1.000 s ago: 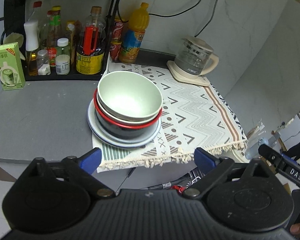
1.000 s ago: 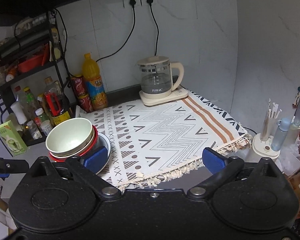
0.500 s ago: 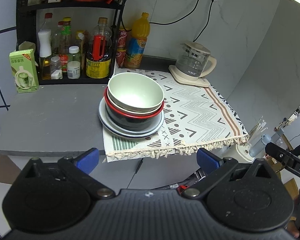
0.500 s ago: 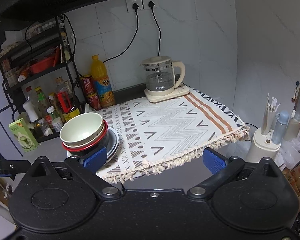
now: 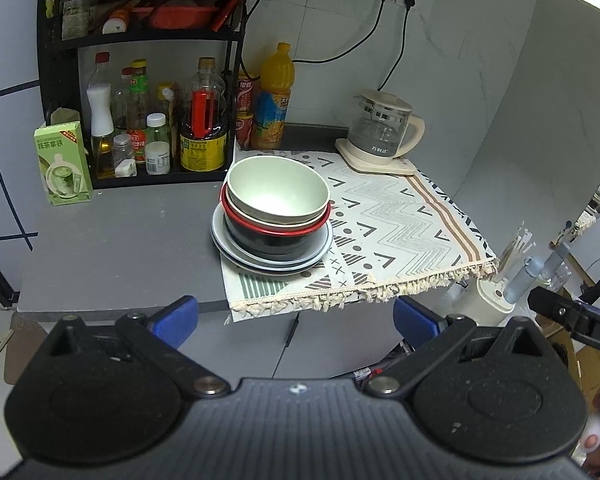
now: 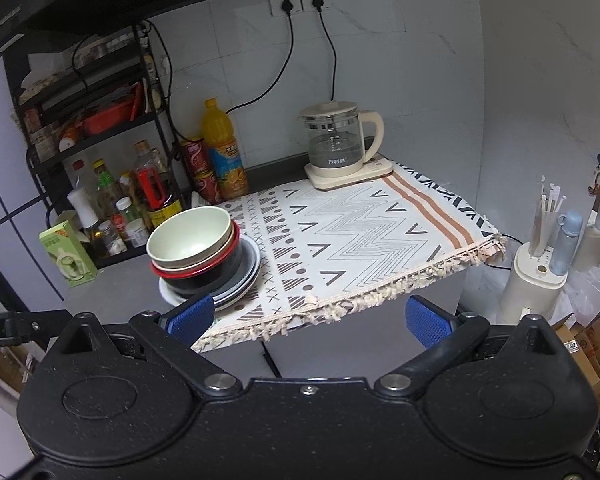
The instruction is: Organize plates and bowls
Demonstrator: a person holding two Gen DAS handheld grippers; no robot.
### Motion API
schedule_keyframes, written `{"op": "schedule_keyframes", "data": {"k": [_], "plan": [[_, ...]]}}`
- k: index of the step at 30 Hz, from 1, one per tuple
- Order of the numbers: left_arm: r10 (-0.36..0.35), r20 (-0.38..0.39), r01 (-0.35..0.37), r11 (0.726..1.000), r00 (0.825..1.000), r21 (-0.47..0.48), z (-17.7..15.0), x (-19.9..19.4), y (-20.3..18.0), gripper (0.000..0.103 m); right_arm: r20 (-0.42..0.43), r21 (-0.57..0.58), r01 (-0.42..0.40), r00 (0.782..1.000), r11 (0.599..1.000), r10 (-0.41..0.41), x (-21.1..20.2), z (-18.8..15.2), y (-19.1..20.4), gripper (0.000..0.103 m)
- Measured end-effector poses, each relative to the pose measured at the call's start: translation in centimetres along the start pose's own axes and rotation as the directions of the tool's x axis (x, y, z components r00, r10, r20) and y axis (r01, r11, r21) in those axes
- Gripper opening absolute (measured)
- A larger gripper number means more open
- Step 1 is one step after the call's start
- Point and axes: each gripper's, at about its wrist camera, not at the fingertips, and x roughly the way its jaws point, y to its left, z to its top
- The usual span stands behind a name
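Observation:
A pale green bowl (image 5: 277,194) sits nested in a cream bowl and a black bowl with a red rim (image 5: 274,236), all on stacked blue-grey plates (image 5: 320,254) at the left edge of the patterned cloth (image 5: 400,232). The same green bowl (image 6: 188,238), black bowl (image 6: 204,276) and plates (image 6: 244,280) show in the right wrist view. My left gripper (image 5: 296,318) hangs open, well back from the counter's front edge, holding nothing. Off the counter's front, my right gripper (image 6: 310,320) is open and empty too.
A black rack (image 5: 140,80) of bottles and jars stands at the back left, with a green carton (image 5: 62,164) beside it. An orange juice bottle (image 5: 274,100) and a glass kettle (image 5: 382,136) line the back wall. A white holder with tubes (image 6: 540,276) stands right of the counter.
Both grippers have drawn back and risen from the counter, so the stack looks smaller and farther. The bowls and plates have not moved. Both stay open.

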Motion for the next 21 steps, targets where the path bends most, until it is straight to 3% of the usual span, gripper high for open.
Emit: {"op": "schedule_keyframes", "data": {"k": [21], "plan": [[0.023, 0.004, -0.023, 1.0, 1.0, -0.007, -0.77, -0.92, 0.65, 0.103, -0.007, 0.0, -0.019, 1.0, 1.0, 0.019, -0.67, -0.01, 0.27, 0.103]]}}
